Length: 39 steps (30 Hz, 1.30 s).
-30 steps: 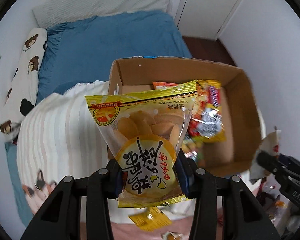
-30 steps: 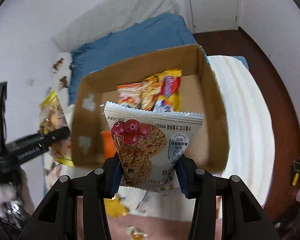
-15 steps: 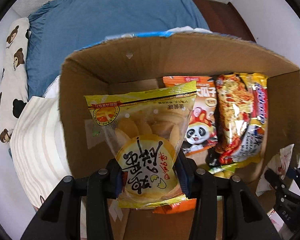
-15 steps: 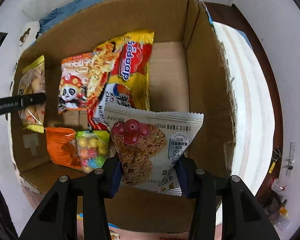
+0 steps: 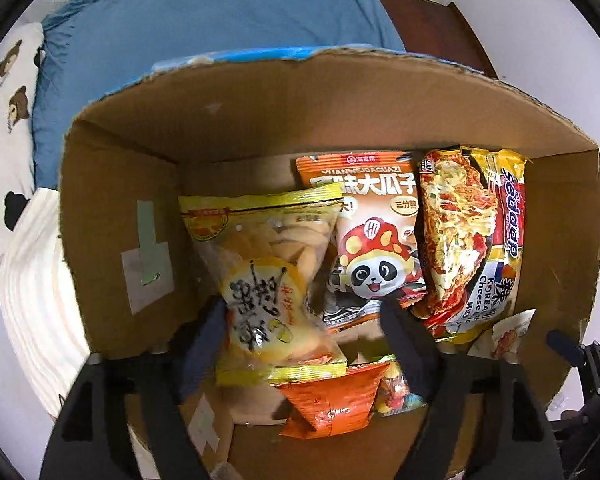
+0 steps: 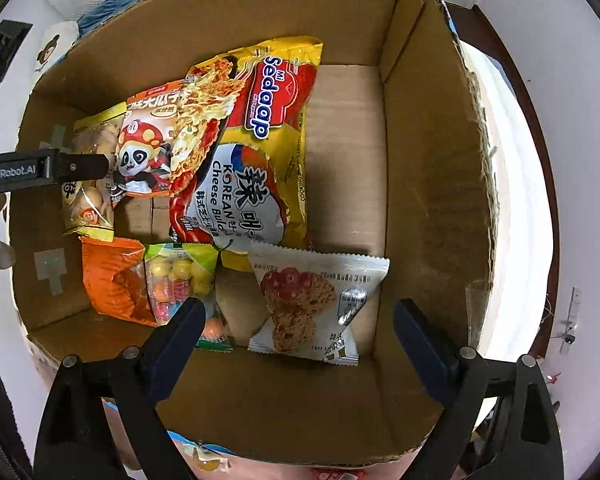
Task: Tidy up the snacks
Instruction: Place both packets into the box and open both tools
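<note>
Your yellow pack (image 5: pixel 268 280) and oat bar (image 6: pixel 316 304), both clamped half a second ago, now lie loose in the box (image 6: pixel 428 200), each between fingers that are opening. The left gripper (image 5: pixel 300 320) and right gripper (image 6: pixel 300 316) press on nothing. Both drops look done, so you can lift out and fetch more snacks.

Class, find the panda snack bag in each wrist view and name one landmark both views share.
Left wrist view: panda snack bag sits centre, between the yellow biscuit bag and the noodle packet.
Right wrist view: panda snack bag lies upper left.
Shared landmark: the noodle packet.
</note>
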### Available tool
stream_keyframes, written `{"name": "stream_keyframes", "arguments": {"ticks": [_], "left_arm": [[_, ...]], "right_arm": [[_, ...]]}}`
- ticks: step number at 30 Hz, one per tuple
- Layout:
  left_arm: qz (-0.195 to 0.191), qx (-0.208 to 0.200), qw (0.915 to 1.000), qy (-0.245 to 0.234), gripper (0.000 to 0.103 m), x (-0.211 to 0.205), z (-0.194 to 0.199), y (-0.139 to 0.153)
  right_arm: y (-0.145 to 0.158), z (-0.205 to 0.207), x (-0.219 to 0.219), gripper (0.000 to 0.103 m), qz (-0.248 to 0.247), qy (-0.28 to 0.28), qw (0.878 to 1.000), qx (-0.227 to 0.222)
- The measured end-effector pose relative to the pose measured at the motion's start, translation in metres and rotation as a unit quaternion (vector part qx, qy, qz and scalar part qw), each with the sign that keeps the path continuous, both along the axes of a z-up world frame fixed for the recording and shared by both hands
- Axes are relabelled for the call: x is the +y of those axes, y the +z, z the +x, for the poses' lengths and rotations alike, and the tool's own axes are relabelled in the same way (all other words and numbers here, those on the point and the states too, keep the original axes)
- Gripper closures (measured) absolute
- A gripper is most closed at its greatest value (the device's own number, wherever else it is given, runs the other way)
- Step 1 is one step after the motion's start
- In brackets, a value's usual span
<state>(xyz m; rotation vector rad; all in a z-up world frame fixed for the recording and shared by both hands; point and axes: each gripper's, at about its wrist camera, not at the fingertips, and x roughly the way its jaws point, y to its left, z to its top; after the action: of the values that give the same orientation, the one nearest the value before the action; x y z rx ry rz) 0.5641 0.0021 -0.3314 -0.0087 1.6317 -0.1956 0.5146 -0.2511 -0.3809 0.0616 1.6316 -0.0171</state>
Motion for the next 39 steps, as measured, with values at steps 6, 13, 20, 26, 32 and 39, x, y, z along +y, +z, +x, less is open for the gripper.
{"name": "stream_keyframes", "arguments": {"ticks": [6,13,20,26,32,39], "left_arm": [[-0.002,-0.022,0.9997,0.013,0.010,0.002,-0.012,0.015],[-0.013,-0.101,0.9945,0.024,0.010,-0.002,-0.052,0.058],[-0.021,-0.176,0.9835,0.037,0.010,0.004,-0.113,0.102],[-0.015,-0.227,0.9730,0.041,0.010,0.005,-0.141,0.133],[-0.005,-0.272,0.9615,0.041,0.010,0.009,-0.173,0.161],[-0.004,-0.304,0.9519,0.037,0.010,0.011,-0.210,0.185]], "right_arm": [[0.006,-0.010,-0.004,0.005,0.017,-0.022,0.999,-0.020],[0.021,-0.021,-0.005,0.004,0.019,-0.032,0.997,-0.064],[0.054,-0.042,0.004,0.004,0.003,-0.027,0.991,-0.127],[0.088,-0.065,0.012,0.004,0.000,-0.014,0.986,-0.169],[0.116,-0.088,0.019,0.004,0.007,-0.012,0.979,-0.204],[0.147,-0.117,0.026,0.004,0.020,-0.007,0.970,-0.241]]}}
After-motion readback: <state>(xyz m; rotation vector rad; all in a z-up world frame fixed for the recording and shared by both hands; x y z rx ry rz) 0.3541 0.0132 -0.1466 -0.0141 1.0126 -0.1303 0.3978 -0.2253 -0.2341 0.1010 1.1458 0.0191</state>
